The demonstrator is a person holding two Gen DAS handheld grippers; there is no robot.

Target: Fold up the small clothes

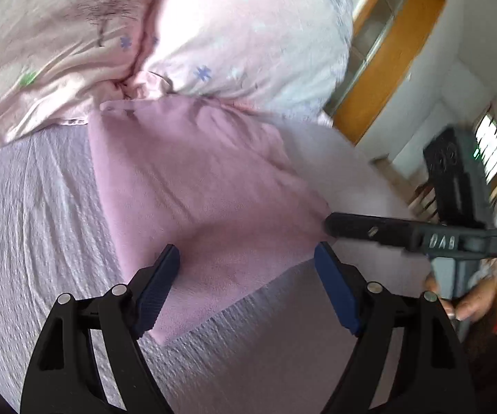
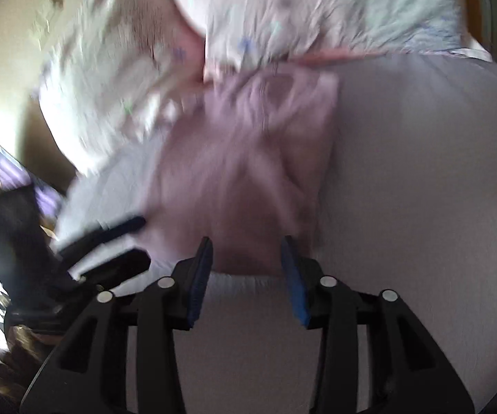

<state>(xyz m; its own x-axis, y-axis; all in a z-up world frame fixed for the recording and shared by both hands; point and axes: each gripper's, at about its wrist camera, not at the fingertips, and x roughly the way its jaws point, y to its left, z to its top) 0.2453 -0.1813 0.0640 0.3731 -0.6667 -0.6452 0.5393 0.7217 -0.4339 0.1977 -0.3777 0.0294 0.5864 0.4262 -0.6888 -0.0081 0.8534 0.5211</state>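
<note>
Left gripper (image 1: 248, 258) spread wide, holding nothing, above one pink garment (image 1: 193, 186) on the bed (image 1: 34, 214). Right gripper (image 2: 246, 252) partly spread, empty. Two pillows (image 1: 241, 34).

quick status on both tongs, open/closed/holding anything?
Left tongs: open, empty, over the pink garment.
Right tongs: open, empty, at the garment's near edge; view is blurred.
</note>
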